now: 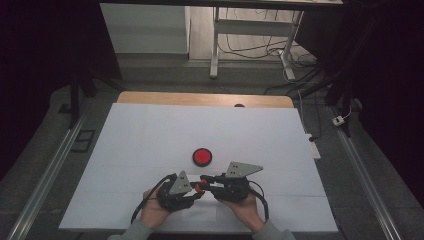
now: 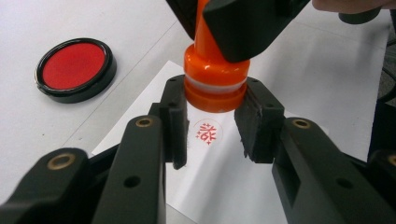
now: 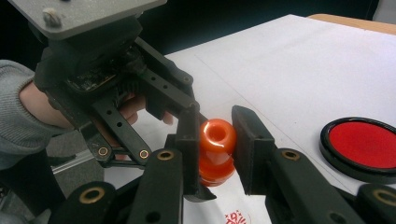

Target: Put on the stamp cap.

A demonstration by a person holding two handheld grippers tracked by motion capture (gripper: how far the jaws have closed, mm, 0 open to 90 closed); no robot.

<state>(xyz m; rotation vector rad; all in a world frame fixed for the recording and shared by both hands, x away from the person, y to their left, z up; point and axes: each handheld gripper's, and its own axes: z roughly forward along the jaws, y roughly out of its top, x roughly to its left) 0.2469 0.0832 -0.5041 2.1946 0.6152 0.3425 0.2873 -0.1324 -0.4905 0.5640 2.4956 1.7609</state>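
Note:
An orange stamp (image 2: 215, 86) hangs just above a white sheet of paper (image 2: 289, 140), held between both grippers. My left gripper (image 2: 215, 95) is shut on its wide lower collar, one pad on each side. My right gripper (image 3: 216, 127) is shut on the rounded top knob of the stamp (image 3: 217, 137). A red printed mark (image 2: 208, 133) lies on the paper right under the stamp. In the high view the two grippers meet nose to nose near the table's front edge, left gripper (image 1: 191, 194) and right gripper (image 1: 204, 181), with the stamp (image 1: 198, 187) between them.
A round red ink pad (image 1: 202, 156) in a black case lies open just beyond the grippers. The table is covered by a large white sheet (image 1: 150, 135). Both hands rest at the front edge. Dark floor, rails and cables surround the table.

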